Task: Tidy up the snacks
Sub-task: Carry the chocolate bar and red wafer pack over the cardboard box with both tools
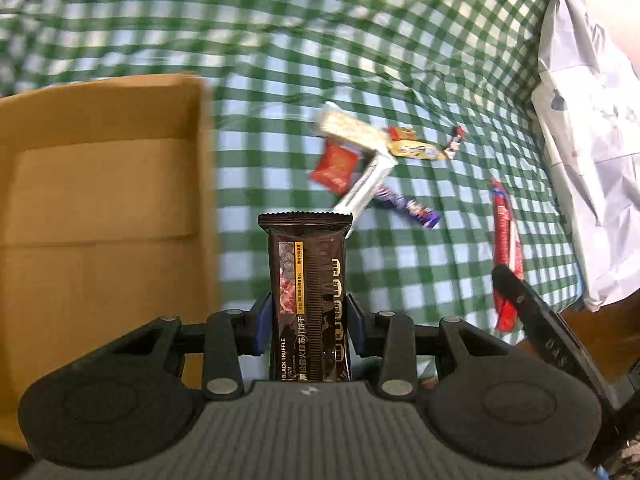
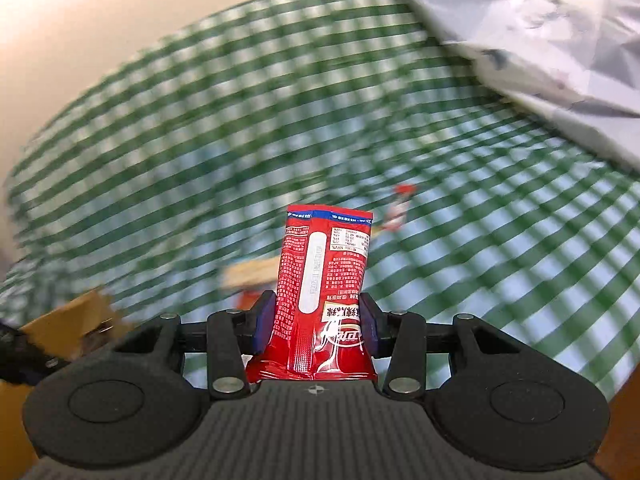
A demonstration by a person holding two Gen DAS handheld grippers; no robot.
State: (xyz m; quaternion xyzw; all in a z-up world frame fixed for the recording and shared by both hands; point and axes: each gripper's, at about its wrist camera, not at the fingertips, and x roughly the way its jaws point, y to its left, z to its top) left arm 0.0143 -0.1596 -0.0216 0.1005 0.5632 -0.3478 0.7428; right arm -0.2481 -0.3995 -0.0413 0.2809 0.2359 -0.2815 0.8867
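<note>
above cloth: left tool (image 1: 308,320) clamps dark packet (image 1: 306,280); right tool (image 2: 314,322) red packet (image 2: 324,280).

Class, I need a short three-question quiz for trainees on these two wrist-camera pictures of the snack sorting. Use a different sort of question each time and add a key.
1. True or false: the left gripper is shut on the dark brown black-truffle cracker packet.
2. What does the right gripper hold? A) a purple candy bar B) the red foil snack packet C) nothing
3. Fill the gap: in the left wrist view, the open brown cardboard box lies on the ____ side of the loose snacks on the green-and-white checked tablecloth.

Key: 1 true; 2 B; 3 left
</note>
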